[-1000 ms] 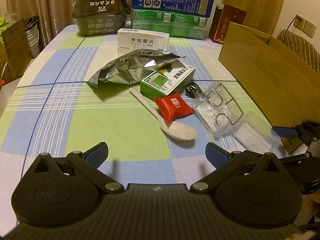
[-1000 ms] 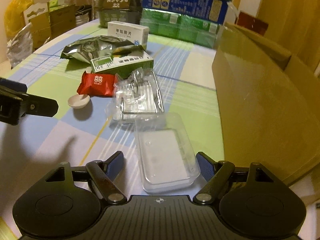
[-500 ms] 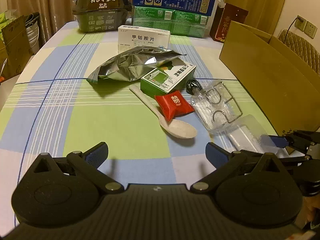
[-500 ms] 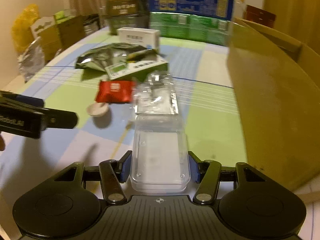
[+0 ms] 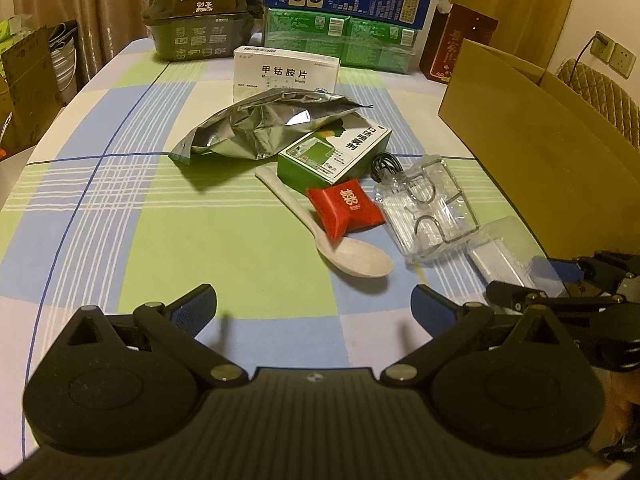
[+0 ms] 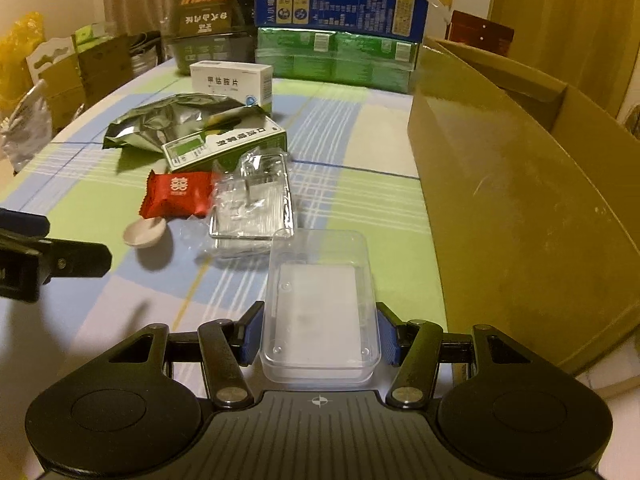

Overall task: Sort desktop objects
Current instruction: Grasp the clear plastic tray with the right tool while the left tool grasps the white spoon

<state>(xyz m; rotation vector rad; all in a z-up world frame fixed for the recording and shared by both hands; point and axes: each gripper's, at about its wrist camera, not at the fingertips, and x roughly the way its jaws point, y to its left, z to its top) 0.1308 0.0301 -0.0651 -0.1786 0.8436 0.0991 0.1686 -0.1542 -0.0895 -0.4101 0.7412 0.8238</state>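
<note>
right gripper (image 6: 319, 334): fingers clamped on the long sides of the clear plastic box (image 6: 320, 306), near end, likely for a level lift.
box location: table (image 6: 360, 152) edge, beside the cardboard carton (image 6: 520, 208), the probable sorting bin.
left gripper (image 5: 314, 306): fingers spread, holding nothing, clear of the clutter.
</note>
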